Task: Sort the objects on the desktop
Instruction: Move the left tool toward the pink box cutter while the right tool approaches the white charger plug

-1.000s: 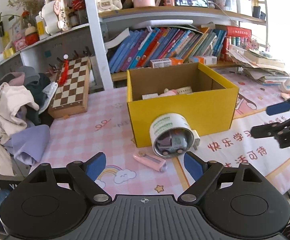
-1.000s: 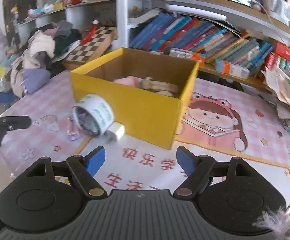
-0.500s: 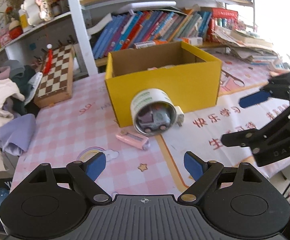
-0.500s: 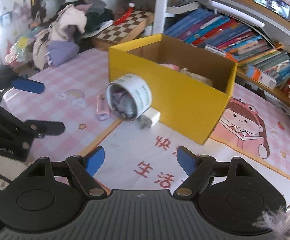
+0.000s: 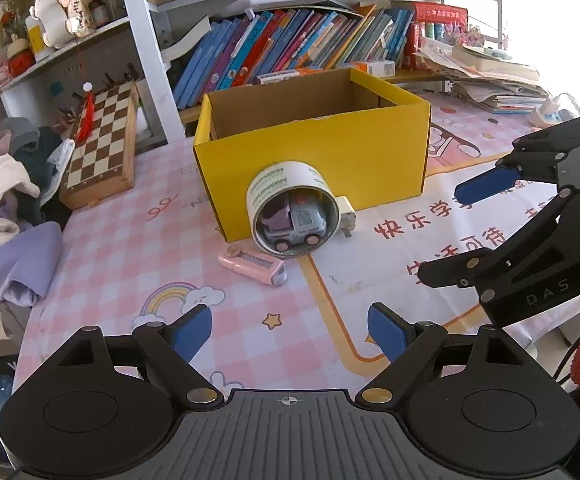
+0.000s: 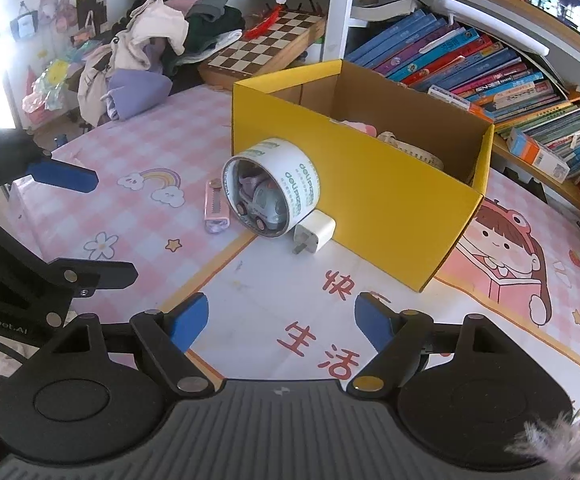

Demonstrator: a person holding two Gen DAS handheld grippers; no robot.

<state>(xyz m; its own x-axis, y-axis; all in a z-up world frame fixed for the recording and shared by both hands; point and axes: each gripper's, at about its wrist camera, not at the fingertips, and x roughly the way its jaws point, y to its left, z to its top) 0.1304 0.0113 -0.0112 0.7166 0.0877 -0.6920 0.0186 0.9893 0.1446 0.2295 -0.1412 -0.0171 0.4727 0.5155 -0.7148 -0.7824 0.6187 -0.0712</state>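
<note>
The left claw (image 5: 290, 330) sits at the bottom centre of its frame, blue-padded fingers spread wide apart and holding nothing; the right claw (image 6: 282, 320) is the same in its own frame, fingers apart and empty; each also shows in the other's view, the right claw at right, the left claw at left, both above the surface (image 5: 130, 240), a desk under a pink checked mat with rainbows, stars and red Chinese characters. Behind it stand shelves of slanted colourful books (image 5: 290, 48), a wooden chessboard (image 5: 102, 144) and a heap of clothes (image 5: 6, 200) at the left edge. Mid-frame beyond the left claw, a white roll of tape (image 5: 291, 214) lies on its side against the open yellow cardboard box (image 5: 313, 160), a small grey toy truck (image 5: 293, 226) inside its core; a pink flat utility knife (image 5: 252, 266) lies just in front, to the left. The right view alone shows the whole white plug adapter (image 6: 313, 234) touching the roll, and items inside the box, too small to name.
</note>
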